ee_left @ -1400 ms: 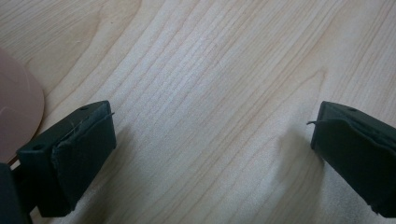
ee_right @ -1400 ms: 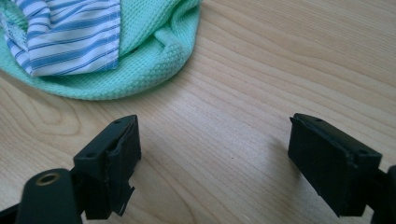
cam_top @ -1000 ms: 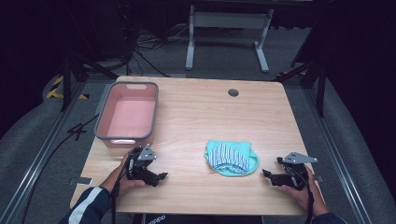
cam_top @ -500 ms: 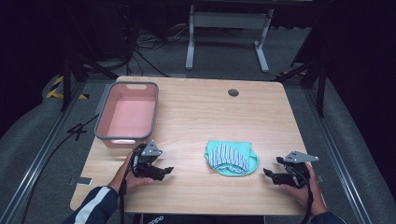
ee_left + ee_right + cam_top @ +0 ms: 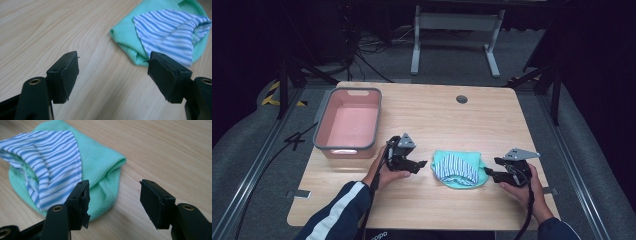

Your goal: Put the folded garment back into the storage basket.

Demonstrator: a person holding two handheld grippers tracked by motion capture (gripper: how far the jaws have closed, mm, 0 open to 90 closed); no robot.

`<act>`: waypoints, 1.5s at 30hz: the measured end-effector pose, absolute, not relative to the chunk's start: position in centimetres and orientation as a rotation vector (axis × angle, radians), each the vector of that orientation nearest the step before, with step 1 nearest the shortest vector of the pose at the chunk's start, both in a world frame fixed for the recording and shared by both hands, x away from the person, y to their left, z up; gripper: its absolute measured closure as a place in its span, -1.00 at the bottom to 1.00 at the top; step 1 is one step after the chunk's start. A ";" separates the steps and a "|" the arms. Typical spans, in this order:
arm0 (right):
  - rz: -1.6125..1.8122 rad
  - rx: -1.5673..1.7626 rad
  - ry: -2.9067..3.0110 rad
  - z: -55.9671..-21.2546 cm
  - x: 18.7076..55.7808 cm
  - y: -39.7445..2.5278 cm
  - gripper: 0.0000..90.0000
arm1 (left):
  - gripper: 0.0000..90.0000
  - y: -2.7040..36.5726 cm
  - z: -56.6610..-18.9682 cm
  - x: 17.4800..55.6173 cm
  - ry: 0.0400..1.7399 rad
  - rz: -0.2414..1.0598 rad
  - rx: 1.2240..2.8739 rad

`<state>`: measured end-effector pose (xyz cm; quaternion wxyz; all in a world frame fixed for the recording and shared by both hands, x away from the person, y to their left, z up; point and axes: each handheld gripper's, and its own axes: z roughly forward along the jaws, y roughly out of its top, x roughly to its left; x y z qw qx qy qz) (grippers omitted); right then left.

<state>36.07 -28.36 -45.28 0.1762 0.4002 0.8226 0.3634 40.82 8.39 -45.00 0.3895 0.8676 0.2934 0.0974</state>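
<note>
Sitting near the front edge of the wooden surface (image 5: 427,120) is a rumpled green cloth (image 5: 447,175) with a blue-and-white striped cloth (image 5: 458,166) bunched on top of it, and both claws are closing in from either side. The left claw (image 5: 421,165) hovers just beside the bundle's left edge, jaws wide apart and empty; in the left gripper view the green cloth (image 5: 125,40) sits ahead and off to the right, so it isn't lined up yet. The right claw (image 5: 490,172) is at the opposite edge, also spread open with nothing in it, and in the right gripper view one jaw looks to be already over the folded green corner (image 5: 110,167), though contact can't be told for sure. The pink tub (image 5: 352,122) sits empty off to the left, well apart from the cloths. Looks like the approach step, just before a grab. Next move probably calls for each claw to drop low enough that one jaw slides under a fabric edge, then pinch. The thing to watch is catching just one layer: the striped piece lies loose on top and could slip off if only the green is lifted.
</note>
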 end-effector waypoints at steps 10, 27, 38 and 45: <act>1.013 1.185 2.345 -46.0 37.9 -26.8 -0.01 | -0.39 4.1 -46.8 42.7 0.752 0.213 2.277; 0.968 1.245 2.373 -47.3 37.9 -25.2 0.15 | -0.22 3.2 -47.4 42.1 0.756 0.204 2.317; 1.009 1.278 2.420 -47.1 37.6 -24.6 0.76 | 0.68 3.1 -47.2 41.6 0.686 0.106 2.313; 0.993 1.236 2.430 -47.0 37.4 -24.5 0.85 | 0.82 2.7 -46.6 41.5 0.664 0.137 2.360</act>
